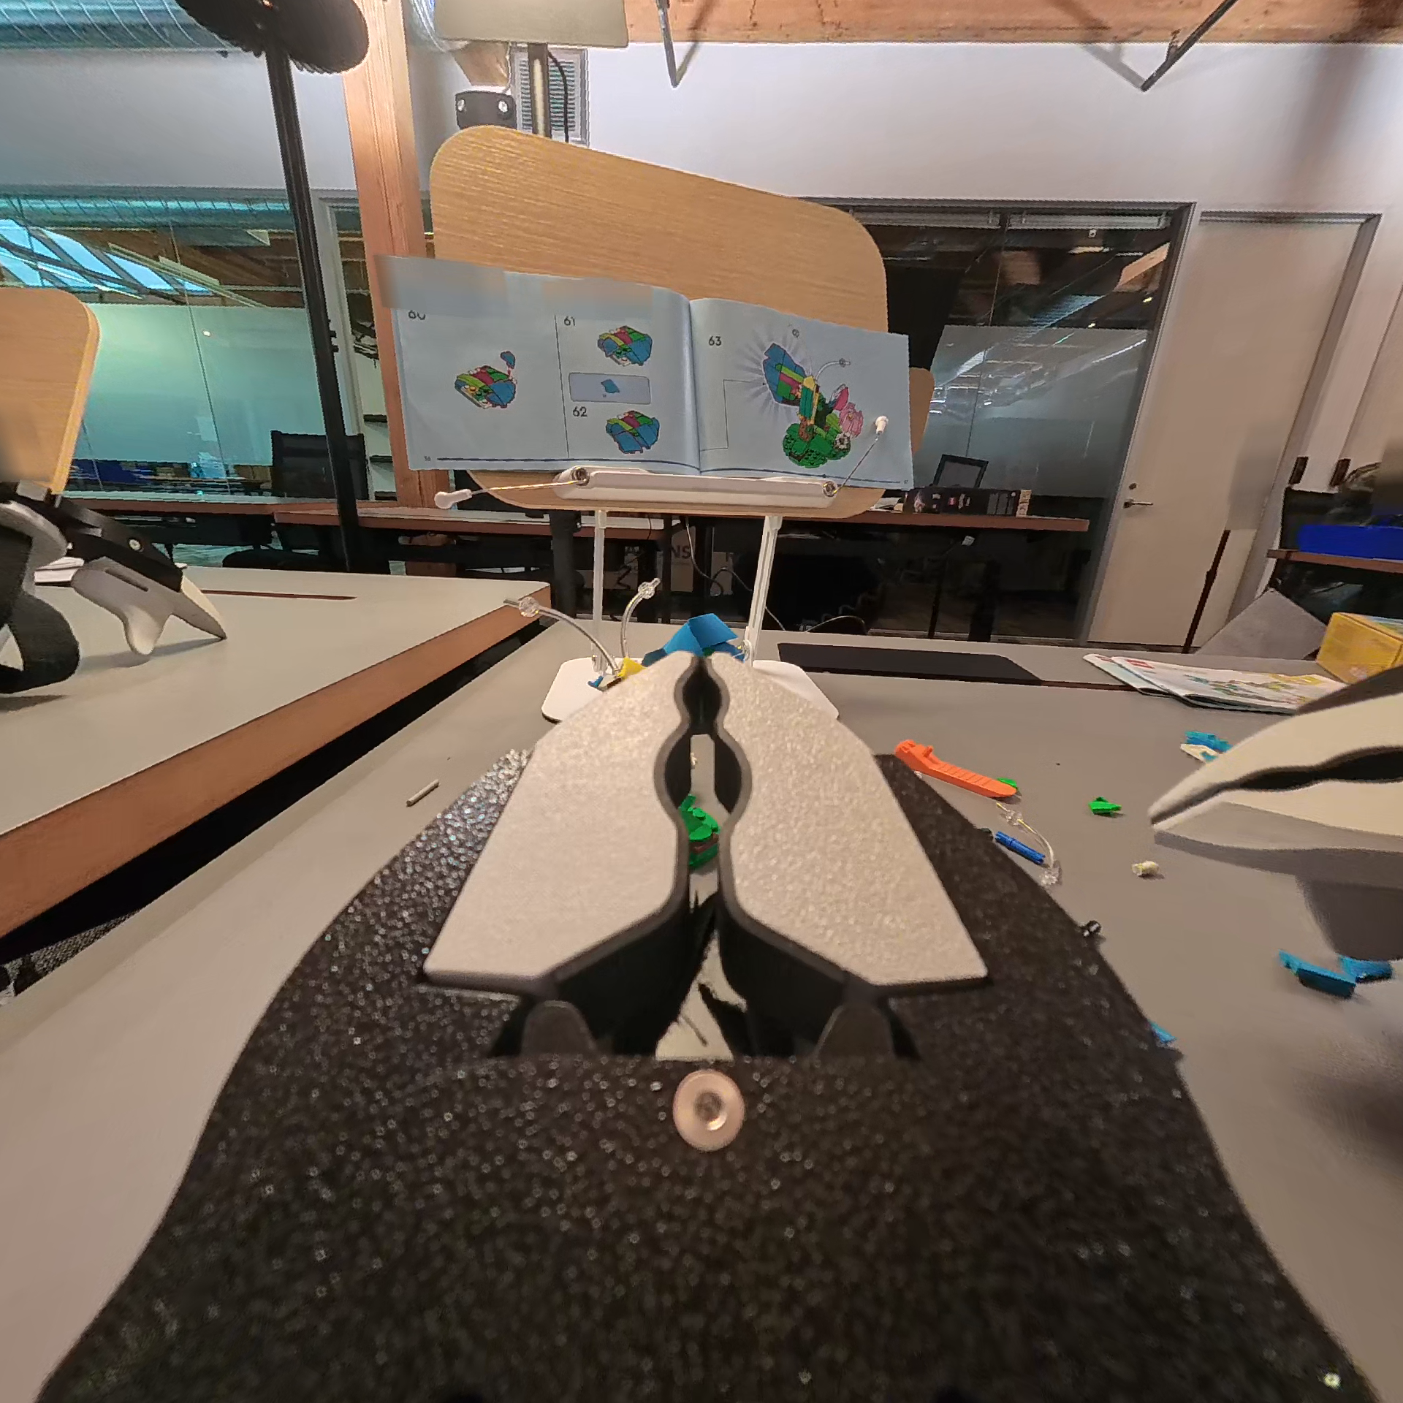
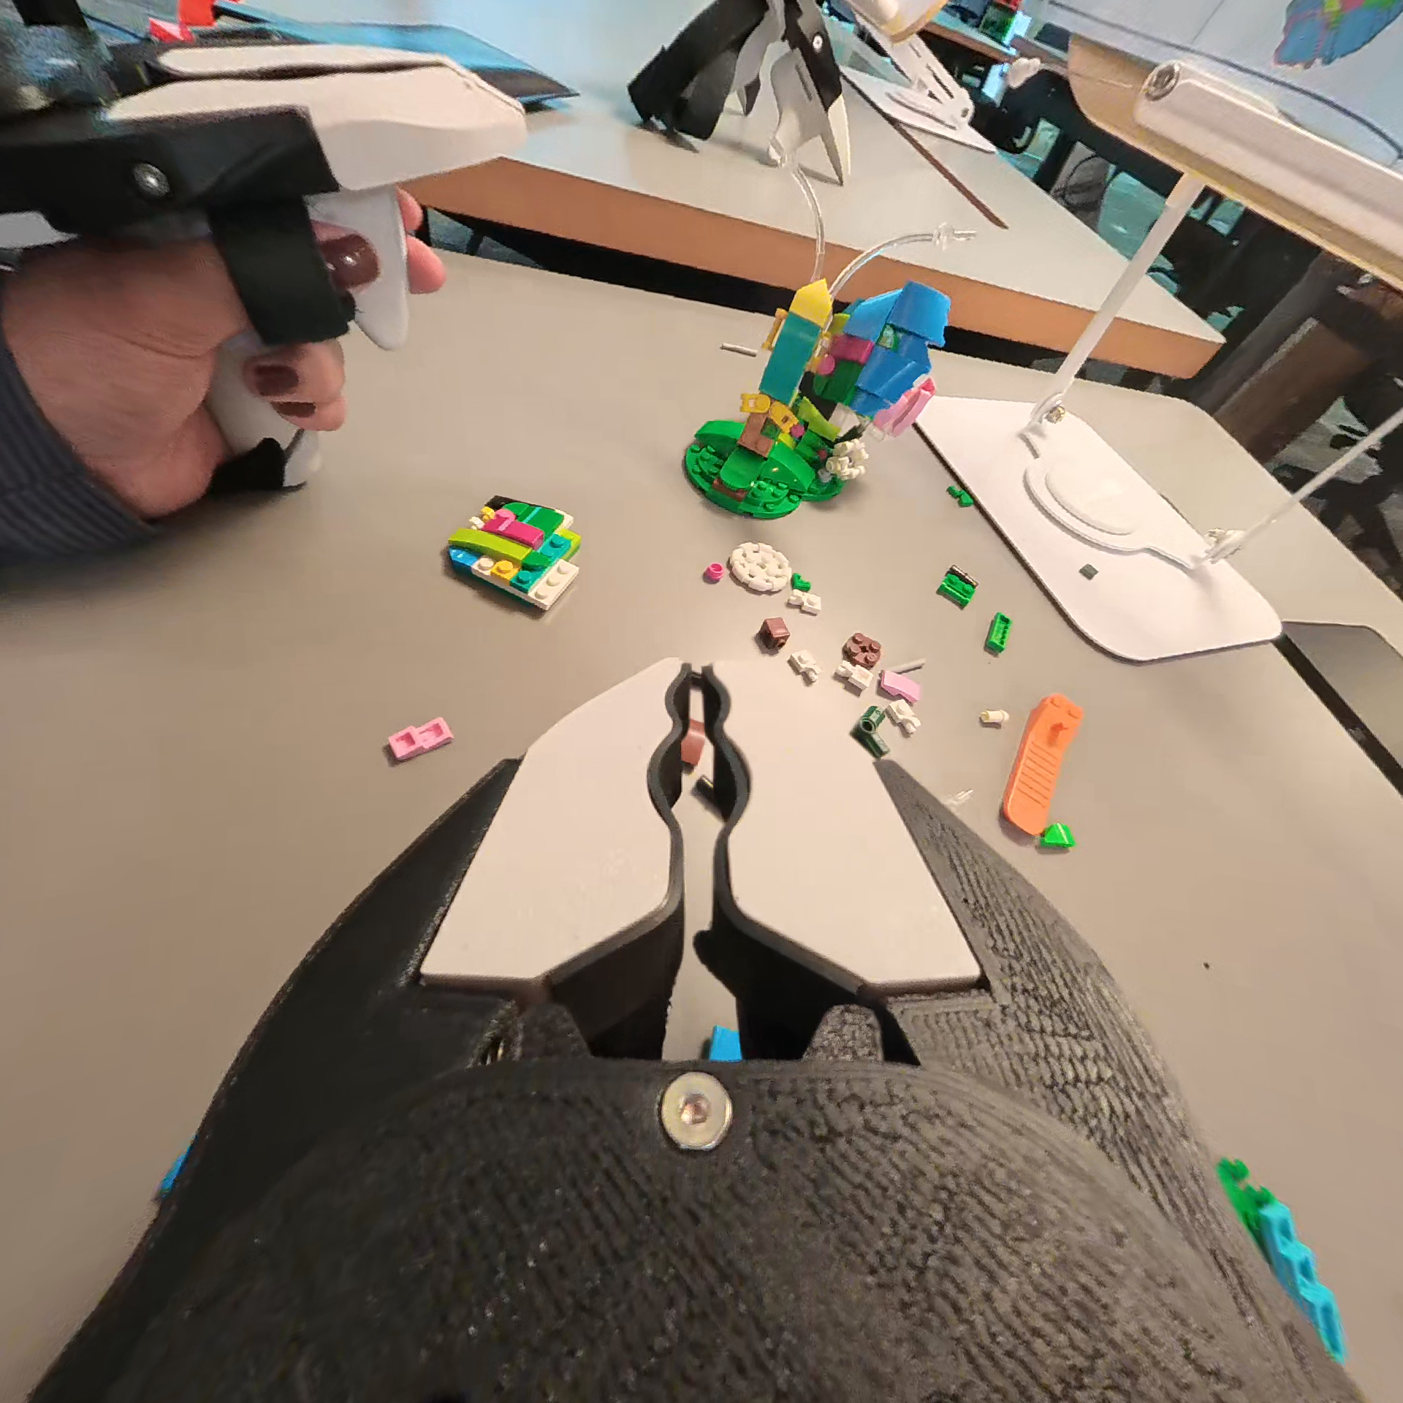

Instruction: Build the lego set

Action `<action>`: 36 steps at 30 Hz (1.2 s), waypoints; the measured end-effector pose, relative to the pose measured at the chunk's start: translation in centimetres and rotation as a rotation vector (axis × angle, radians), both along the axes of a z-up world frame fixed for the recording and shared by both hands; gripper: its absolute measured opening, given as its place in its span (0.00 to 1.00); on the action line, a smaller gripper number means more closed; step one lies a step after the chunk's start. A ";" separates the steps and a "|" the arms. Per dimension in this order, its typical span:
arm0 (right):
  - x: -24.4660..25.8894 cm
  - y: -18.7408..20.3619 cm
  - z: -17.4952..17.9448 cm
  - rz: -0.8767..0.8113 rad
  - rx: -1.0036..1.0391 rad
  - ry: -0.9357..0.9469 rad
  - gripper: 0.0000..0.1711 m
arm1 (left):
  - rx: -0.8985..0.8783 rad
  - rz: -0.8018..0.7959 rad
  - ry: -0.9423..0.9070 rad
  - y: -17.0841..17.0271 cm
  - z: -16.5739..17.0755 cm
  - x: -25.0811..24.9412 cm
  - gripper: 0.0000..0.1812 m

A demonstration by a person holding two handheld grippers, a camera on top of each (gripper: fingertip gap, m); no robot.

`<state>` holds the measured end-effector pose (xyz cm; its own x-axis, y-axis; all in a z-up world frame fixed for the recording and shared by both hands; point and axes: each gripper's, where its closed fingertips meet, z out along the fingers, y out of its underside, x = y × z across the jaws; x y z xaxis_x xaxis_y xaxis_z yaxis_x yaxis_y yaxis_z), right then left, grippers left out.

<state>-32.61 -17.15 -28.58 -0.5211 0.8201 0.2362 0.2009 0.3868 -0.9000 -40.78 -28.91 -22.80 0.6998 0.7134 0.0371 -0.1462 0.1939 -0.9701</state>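
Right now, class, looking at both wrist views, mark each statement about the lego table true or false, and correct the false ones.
1. The orange brick separator lies flat on the grey table. True.
2. The flat multicoloured wing panel is attached to the standing model. False: it lies apart on the table.
3. The instruction booklet is closed. False: it is open on the stand.
4. The right gripper has its jaws nearly together. True.
5. The left gripper holds the pink plate. False: the plate lies loose on the table.
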 end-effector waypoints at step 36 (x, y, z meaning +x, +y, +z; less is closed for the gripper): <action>3.3 2.4 -1.6 0.072 0.137 -0.224 0.05 | 0.012 -0.011 -0.004 0.0 0.0 0.0 0.00</action>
